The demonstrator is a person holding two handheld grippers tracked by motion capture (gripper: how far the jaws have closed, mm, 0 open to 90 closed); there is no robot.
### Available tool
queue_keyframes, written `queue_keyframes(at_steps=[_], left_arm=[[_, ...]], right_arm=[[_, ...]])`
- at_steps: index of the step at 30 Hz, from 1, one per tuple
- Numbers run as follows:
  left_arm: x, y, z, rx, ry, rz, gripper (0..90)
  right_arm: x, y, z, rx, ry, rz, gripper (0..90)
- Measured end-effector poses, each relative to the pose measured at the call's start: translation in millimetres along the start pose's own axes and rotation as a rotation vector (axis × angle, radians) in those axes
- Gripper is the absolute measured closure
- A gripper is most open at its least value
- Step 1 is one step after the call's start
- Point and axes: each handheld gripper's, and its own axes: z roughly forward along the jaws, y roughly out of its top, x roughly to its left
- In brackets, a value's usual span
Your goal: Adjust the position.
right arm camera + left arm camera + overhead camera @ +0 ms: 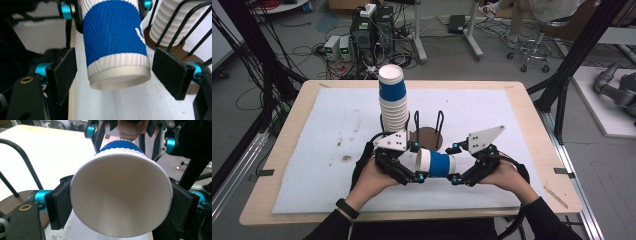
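A blue-and-white ribbed paper cup [438, 164] lies on its side above the white mat, between my two grippers. My left gripper [417, 163] is shut on its wide rim end; in the left gripper view the open mouth of the cup [120, 195] sits wedged between both black pads [60, 202]. My right gripper [456, 165] stands open around the cup's narrow base [117, 77], with a gap on each side between the cup and the pads [65, 72]. A tall stack of the same cups [393, 100] stands in a black wire holder just behind.
The holder has a round brown base [428, 138] and upright wire loops [185, 20], close behind the grippers. A white mat [337, 130] covers the wooden table [292, 125]. Cables, computers and a stool crowd the floor beyond the far edge.
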Motion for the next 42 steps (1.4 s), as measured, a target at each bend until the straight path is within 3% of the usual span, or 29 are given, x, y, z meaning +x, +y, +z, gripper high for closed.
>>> queue_keyframes(at_steps=[6, 7, 10, 14, 17, 21, 24, 26, 28, 32, 35, 42], left_arm=[[-0.7, 0.0, 1.0, -0.005, -0.016, 0.0, 19.0], [-0.6, 0.0, 1.0, -0.008, -0.021, 0.003, 19.0], [-1.1, -0.3, 0.6, -0.021, -0.02, -0.003, 18.6], [-0.8, -1.1, -0.8, -0.087, -0.01, -0.013, 15.6], [-0.1, -3.7, -3.5, -0.168, 0.006, -0.037, 9.8], [2.4, -6.4, -6.4, -0.25, 0.0, -0.076, 8.4], [3.8, -8.2, -6.7, -0.304, -0.03, -0.113, 8.4], [5.3, -9.1, -5.9, -0.348, -0.078, -0.146, 8.4], [5.3, -9.3, -5.3, -0.369, -0.091, -0.162, 8.4], [4.3, -8.9, -4.8, -0.354, -0.08, -0.156, 8.7], [3.9, -8.7, -5.6, -0.352, -0.082, -0.143, 15.5], [2.9, -5.7, -8.0, -0.327, -0.072, -0.126, 19.1]], right_arm=[[1.8, -1.5, 13.0, 0.066, -0.007, -0.028, 22.7], [1.9, -1.4, 13.4, 0.067, -0.007, -0.03, 27.7], [1.4, -2.2, 13.1, 0.053, -0.001, -0.039, 29.0], [-0.2, -4.3, 11.2, 0.025, 0.015, -0.024, 29.2], [-5.0, -9.2, 7.2, -0.048, 0.032, 0.02, 29.3], [-9.4, -14.3, 2.0, -0.143, 0.051, 0.081, 29.3], [-9.6, -16.2, 1.2, -0.211, 0.064, 0.104, 29.3], [-8.8, -16.7, 2.2, -0.234, 0.073, 0.109, 29.3], [-7.7, -17.0, 4.4, -0.258, 0.078, 0.114, 29.3], [-5.4, -16.0, 6.9, -0.274, 0.084, 0.112, 29.3], [-4.8, -16.4, 8.7, -0.272, 0.08, 0.112, 29.3], [-3.8, -17.0, 12.0, -0.262, 0.074, 0.103, 29.5]])
